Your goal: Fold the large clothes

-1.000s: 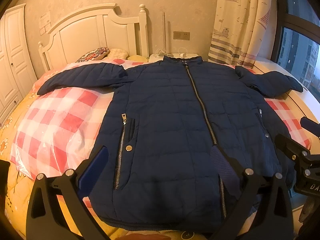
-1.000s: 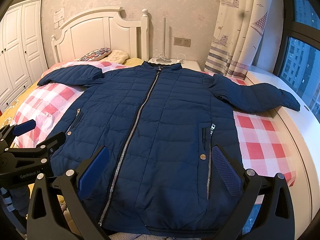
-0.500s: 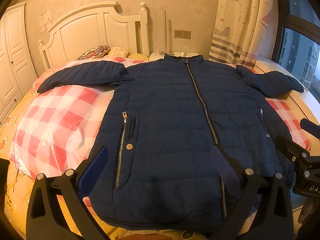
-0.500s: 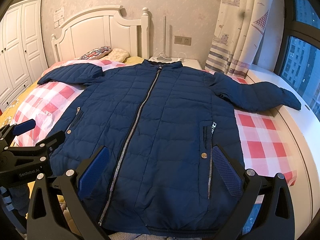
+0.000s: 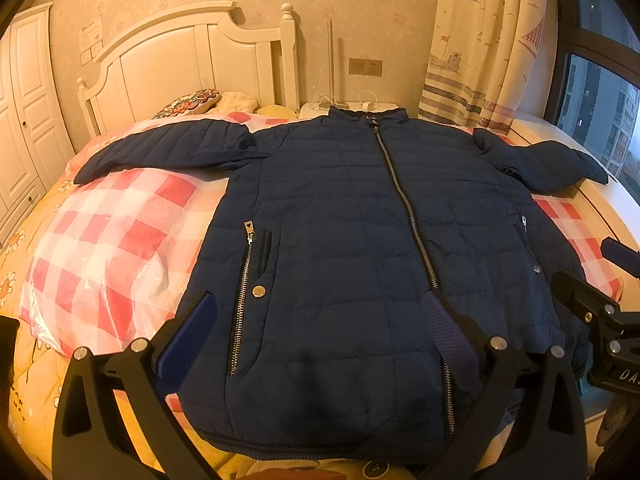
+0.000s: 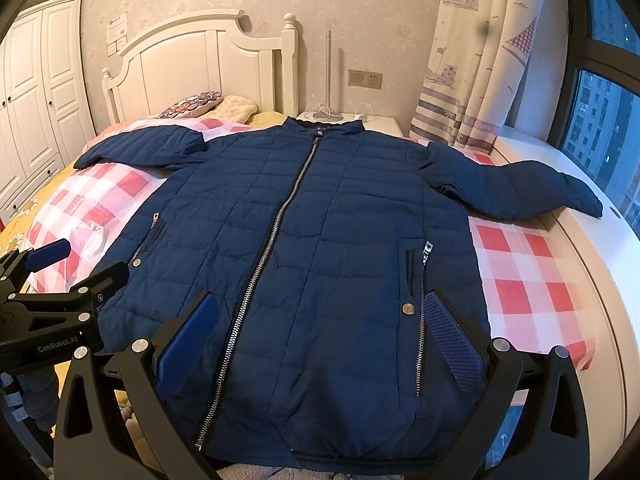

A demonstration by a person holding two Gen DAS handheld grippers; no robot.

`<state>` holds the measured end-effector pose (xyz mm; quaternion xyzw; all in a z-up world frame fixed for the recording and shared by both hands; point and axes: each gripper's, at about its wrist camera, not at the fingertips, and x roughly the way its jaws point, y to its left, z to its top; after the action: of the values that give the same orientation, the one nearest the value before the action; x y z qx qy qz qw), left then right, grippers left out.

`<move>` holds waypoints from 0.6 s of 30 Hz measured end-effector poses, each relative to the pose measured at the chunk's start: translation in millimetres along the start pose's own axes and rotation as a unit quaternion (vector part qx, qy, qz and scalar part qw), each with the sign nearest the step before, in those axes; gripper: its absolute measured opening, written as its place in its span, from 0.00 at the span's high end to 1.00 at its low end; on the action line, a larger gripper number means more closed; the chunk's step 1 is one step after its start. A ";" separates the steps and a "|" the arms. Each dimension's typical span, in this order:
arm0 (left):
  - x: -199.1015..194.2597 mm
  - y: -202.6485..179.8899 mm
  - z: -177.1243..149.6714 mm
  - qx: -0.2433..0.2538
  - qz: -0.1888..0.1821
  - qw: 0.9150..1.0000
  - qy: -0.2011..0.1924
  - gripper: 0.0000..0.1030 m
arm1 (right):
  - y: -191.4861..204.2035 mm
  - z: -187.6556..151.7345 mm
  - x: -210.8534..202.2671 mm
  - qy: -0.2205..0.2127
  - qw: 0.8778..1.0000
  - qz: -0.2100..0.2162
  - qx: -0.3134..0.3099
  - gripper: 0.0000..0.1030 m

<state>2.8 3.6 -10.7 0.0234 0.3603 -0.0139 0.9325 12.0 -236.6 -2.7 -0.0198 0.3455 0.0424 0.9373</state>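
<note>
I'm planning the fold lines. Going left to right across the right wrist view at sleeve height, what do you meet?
wardrobe → left-hand sleeve → zipper → right-hand sleeve → window ledge

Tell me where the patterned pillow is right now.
In both wrist views the patterned pillow lies at the head of the bed, left of centre, against the white headboard and just beyond the jacket's left-hand sleeve.

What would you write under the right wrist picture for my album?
Open right gripper above a zipped navy puffer jacket, sleeves spread, on a red-checked bed.
</note>
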 end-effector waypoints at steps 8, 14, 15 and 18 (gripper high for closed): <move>3.5 0.5 -3.5 0.001 0.000 1.000 0.004 0.02 | -1.2 -5.3 3.9 0.002 1.000 0.001 0.001 0.04; 4.3 -0.7 -3.5 0.001 0.000 1.000 0.007 0.02 | -1.8 -7.7 6.4 0.003 1.000 0.001 0.003 0.04; 4.4 -0.6 -3.6 0.002 0.000 1.000 0.007 0.02 | -1.8 -7.8 6.7 0.003 1.000 0.001 0.003 0.04; 9.9 -2.6 -1.8 0.007 0.005 1.000 0.004 0.02 | -2.9 -8.3 7.9 0.001 1.000 0.000 0.004 0.04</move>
<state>8.7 1.0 -18.8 0.0318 0.3638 -0.0118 0.9309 12.9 -239.5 -14.1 -0.0160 0.3464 0.0410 0.9371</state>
